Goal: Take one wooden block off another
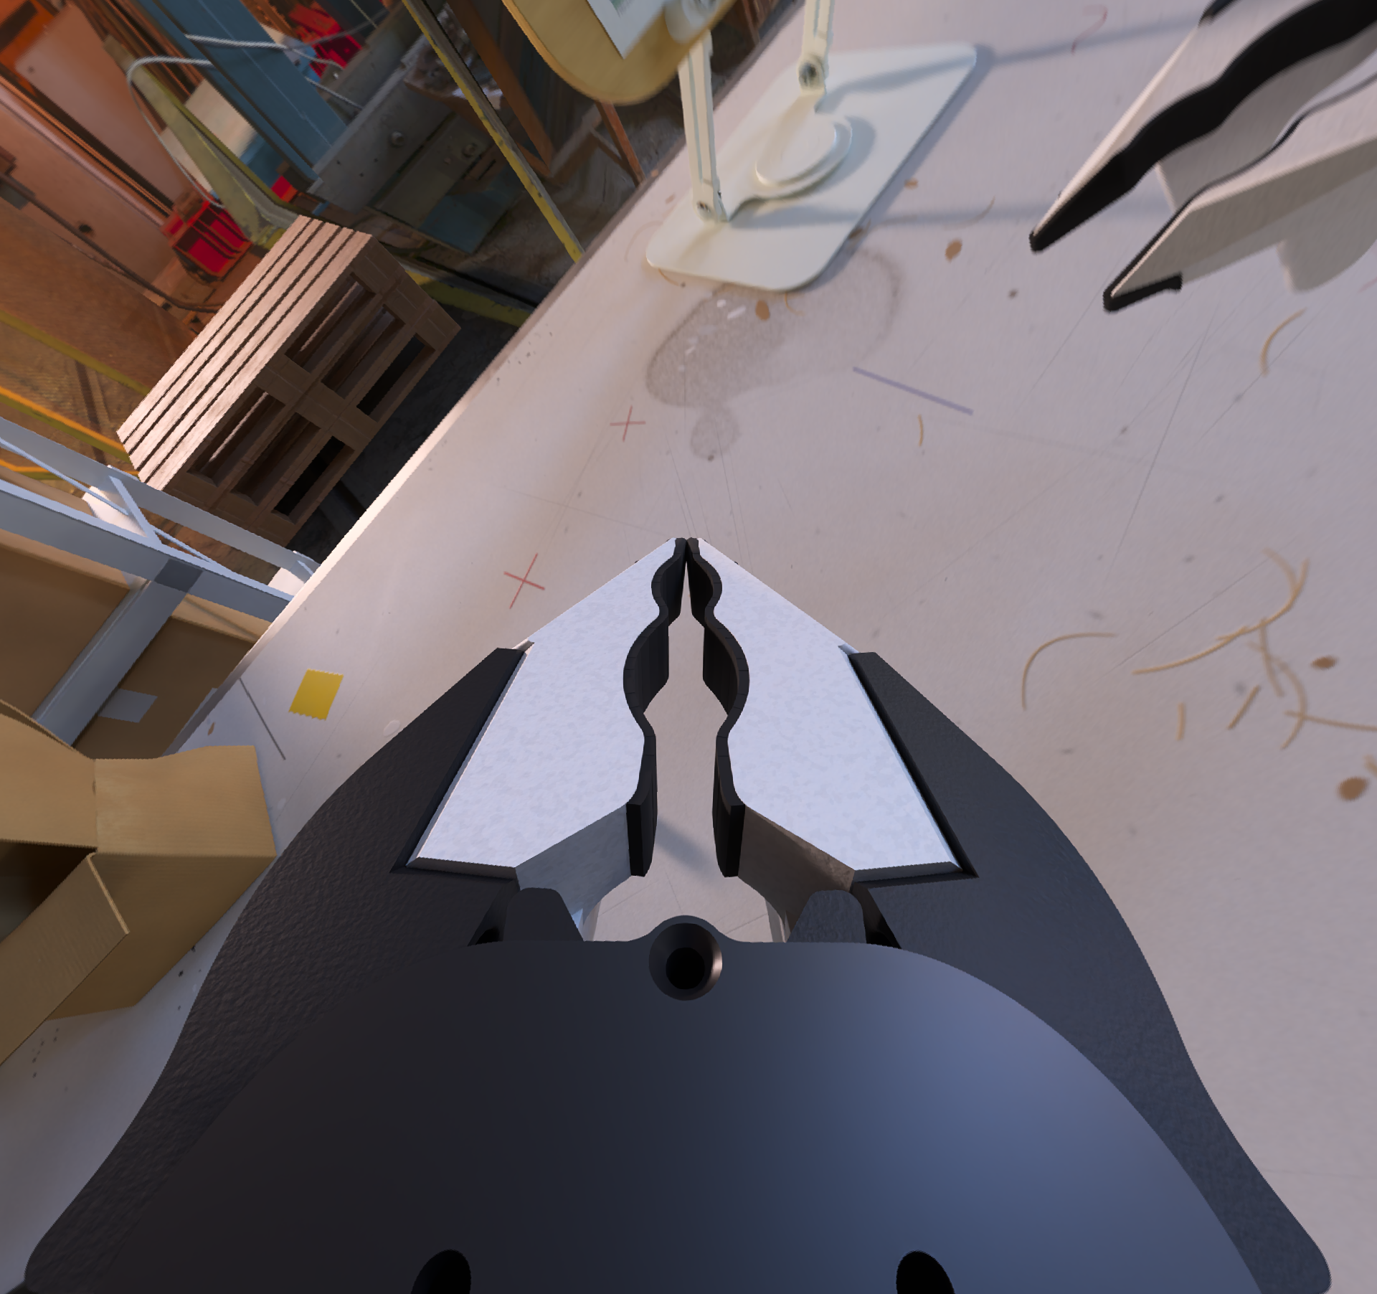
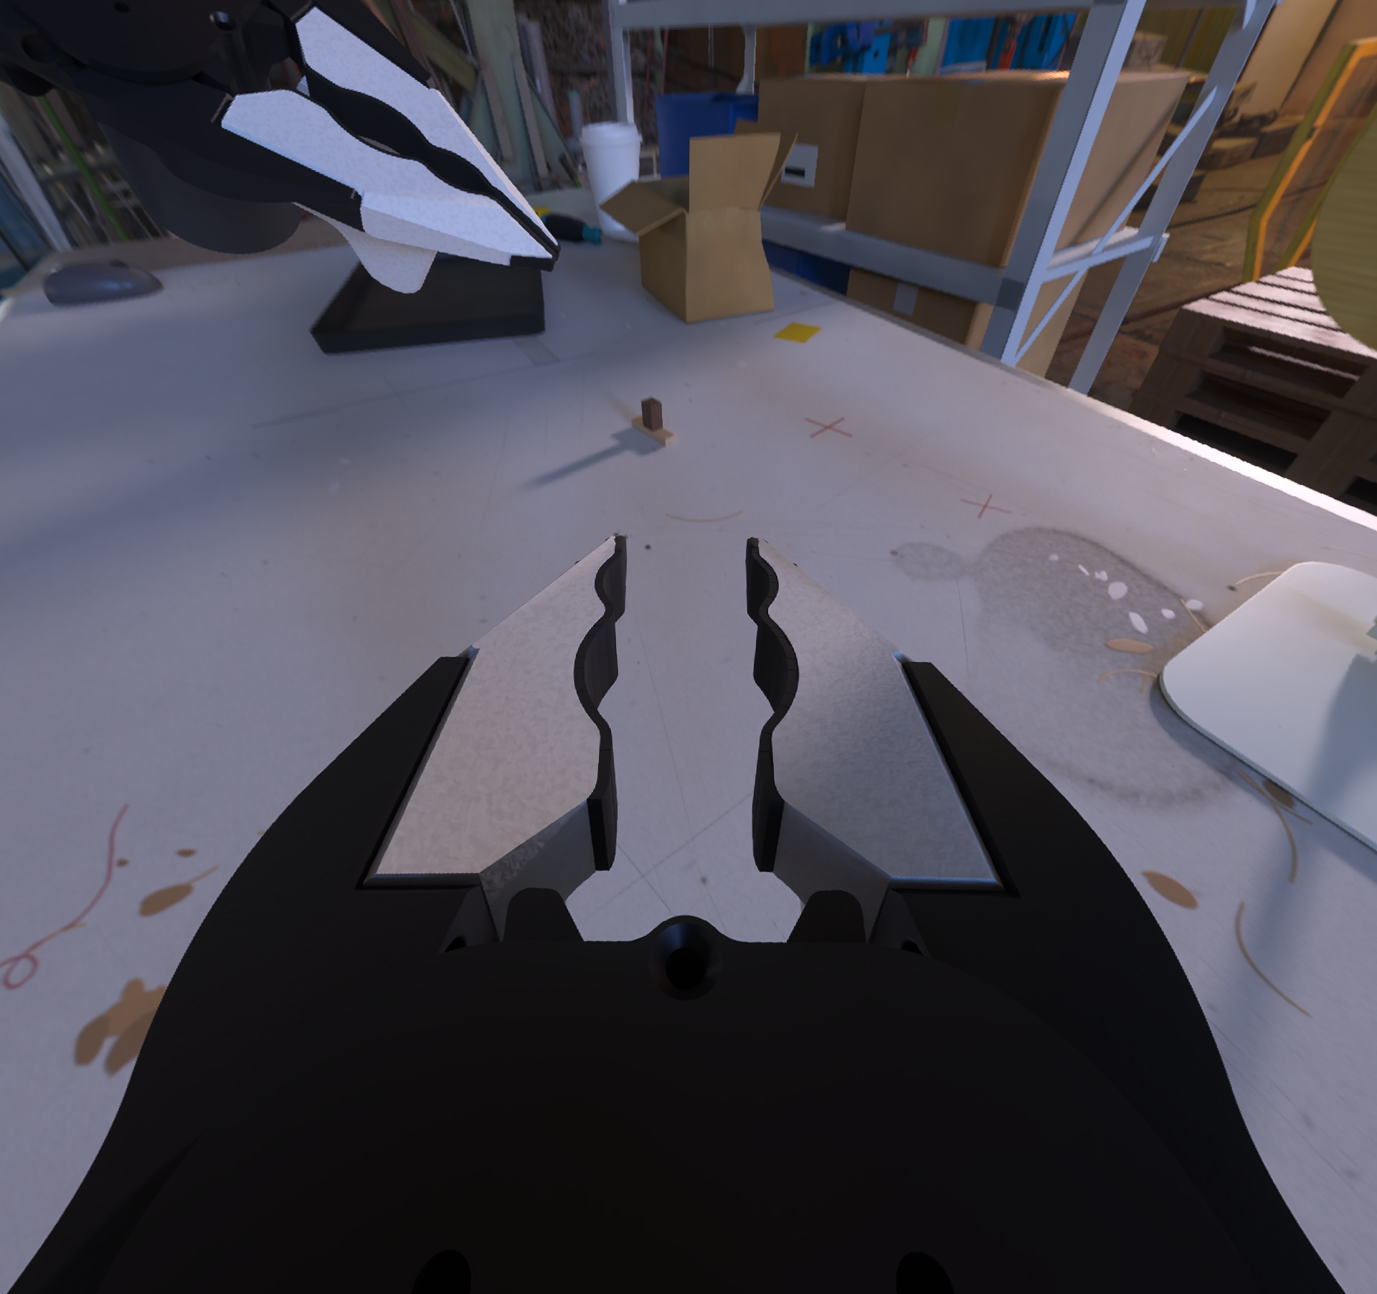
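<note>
Counter (image 2: 298,587) is carrying everything. Right tool (image 2: 685,546) is hovering spread, gripping nothing, well short of the blocks. Left tool (image 1: 686,543) is hanging pressed together, empty. Dark wooden block (image 2: 651,409) is standing on pale flat block (image 2: 656,431), mid-counter.

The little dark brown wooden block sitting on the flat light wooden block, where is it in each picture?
Left wrist view: not in it; only table, lamp base and both claws show.
Right wrist view: the little dark brown wooden block stands on the flat light wooden block, above centre, far ahead of the open right claw.
Shared landmark: the grey blotchy stain on the table beside the cream flat lamp base.
</note>
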### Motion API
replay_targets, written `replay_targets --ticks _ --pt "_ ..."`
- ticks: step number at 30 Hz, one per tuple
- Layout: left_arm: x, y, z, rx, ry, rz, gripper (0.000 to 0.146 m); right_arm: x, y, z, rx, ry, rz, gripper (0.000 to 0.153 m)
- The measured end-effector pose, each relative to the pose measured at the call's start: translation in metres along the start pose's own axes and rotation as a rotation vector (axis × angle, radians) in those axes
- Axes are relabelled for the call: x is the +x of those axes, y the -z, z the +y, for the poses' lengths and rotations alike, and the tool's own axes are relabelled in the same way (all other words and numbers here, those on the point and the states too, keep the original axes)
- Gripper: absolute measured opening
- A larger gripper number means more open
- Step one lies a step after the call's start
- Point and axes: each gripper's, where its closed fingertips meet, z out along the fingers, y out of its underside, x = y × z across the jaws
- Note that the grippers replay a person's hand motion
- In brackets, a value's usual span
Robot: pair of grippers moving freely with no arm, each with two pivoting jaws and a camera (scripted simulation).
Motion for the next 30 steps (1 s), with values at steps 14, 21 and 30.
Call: replay_targets --ticks 14,21,30 --pt "-0.071 0.005 0.075 -0.144 0.321 -0.029 0.000 -0.012 -0.006 0.004 -0.030 0.033 -0.032 0.032" --pt "-0.083 -0.027 0.137 -0.302 0.197 0.081 0.015 -0.015 -0.013 0.017 -0.075 0.038 -0.046 0.032" --pt "-0.067 -0.054 0.152 -0.468 -0.311 0.352 0.025 -0.013 -0.018 0.026 -0.095 0.009 -0.069 0.032"
